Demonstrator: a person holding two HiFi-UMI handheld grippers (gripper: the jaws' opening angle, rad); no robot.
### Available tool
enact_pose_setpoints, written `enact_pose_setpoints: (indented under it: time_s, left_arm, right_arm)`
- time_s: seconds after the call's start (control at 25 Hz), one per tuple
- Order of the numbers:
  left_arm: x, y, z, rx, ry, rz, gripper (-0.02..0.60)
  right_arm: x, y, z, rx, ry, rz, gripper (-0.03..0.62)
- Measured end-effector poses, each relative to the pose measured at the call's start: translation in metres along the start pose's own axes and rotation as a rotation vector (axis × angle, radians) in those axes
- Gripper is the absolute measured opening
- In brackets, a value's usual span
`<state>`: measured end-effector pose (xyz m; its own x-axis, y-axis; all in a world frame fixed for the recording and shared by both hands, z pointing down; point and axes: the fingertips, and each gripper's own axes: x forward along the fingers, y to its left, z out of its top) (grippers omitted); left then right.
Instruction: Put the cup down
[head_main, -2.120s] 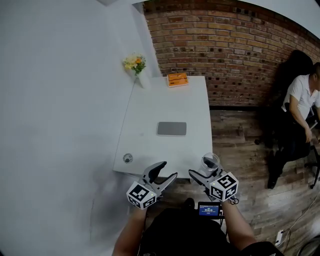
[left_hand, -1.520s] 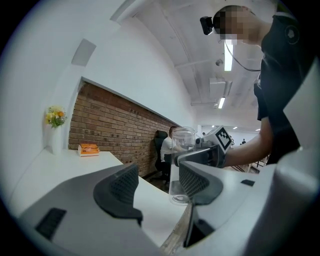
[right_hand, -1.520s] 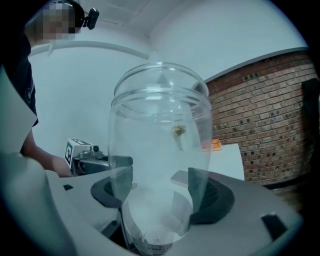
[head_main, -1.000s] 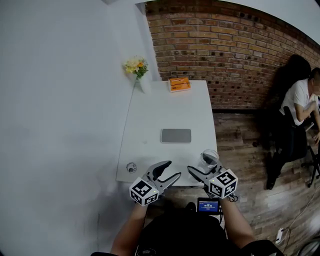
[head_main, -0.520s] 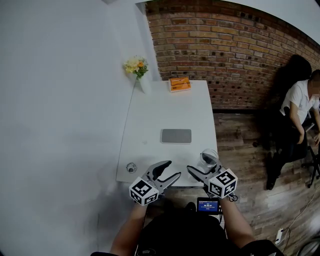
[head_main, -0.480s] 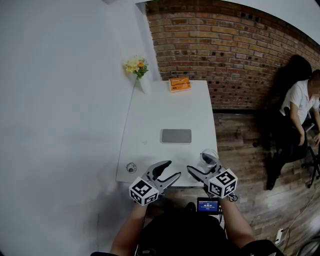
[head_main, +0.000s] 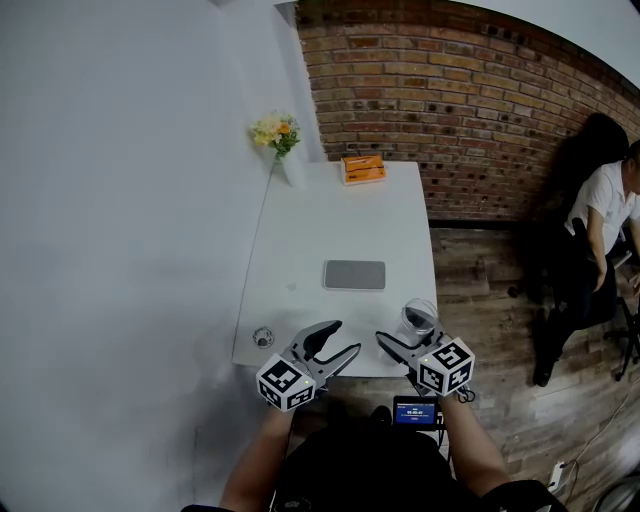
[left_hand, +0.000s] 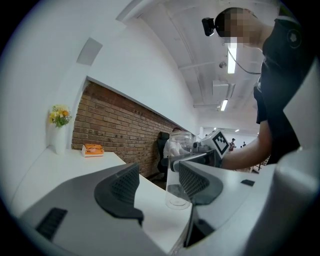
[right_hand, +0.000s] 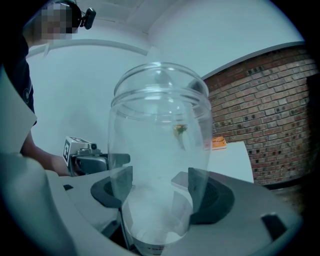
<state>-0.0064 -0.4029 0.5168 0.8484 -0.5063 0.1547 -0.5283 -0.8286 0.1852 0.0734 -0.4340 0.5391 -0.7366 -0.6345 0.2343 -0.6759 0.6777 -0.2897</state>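
Observation:
The clear plastic cup (head_main: 418, 318) stands upright at the near right corner of the white table (head_main: 340, 220). My right gripper (head_main: 408, 332) is shut on it, and the pads (right_hand: 210, 192) press its lower sides in the right gripper view, where the cup (right_hand: 160, 150) fills the frame. In the left gripper view the cup (left_hand: 179, 170) has its base seemingly on the tabletop near the edge. My left gripper (head_main: 342, 338) hovers over the near table edge, left of the cup, open and empty.
A grey flat pad (head_main: 354, 274) lies mid-table. An orange box (head_main: 363, 168) and a vase of flowers (head_main: 280, 140) stand at the far end by the brick wall. A small round fitting (head_main: 262, 337) sits at the near left corner. A seated person (head_main: 605, 220) is far right.
Over the last second both grippers and the cup hold almost still. Since two seconds ago the view has shifted slightly and the cup sits a little further over the table corner.

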Motion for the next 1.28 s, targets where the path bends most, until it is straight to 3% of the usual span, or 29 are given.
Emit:
enact_pose_setpoints:
  time_s: [0.36,0.72,1.28]
  left_arm:
    - [-0.001,0.018,0.009,-0.032,-0.030,0.022,0.252]
    - [-0.007,0.032,-0.003,-0.081,-0.022,0.057,0.252]
    - [-0.017,0.066,-0.020,-0.123,0.003,0.107,0.252]
  right_arm:
    - [0.032,-0.040,-0.015,-0.002,0.067,-0.023,0.357]
    - [0.121,-0.081,-0.007,0.006,0.098,0.008,0.357]
    - [0.257,-0.085,0.018,-0.156,0.063,0.054,0.357]
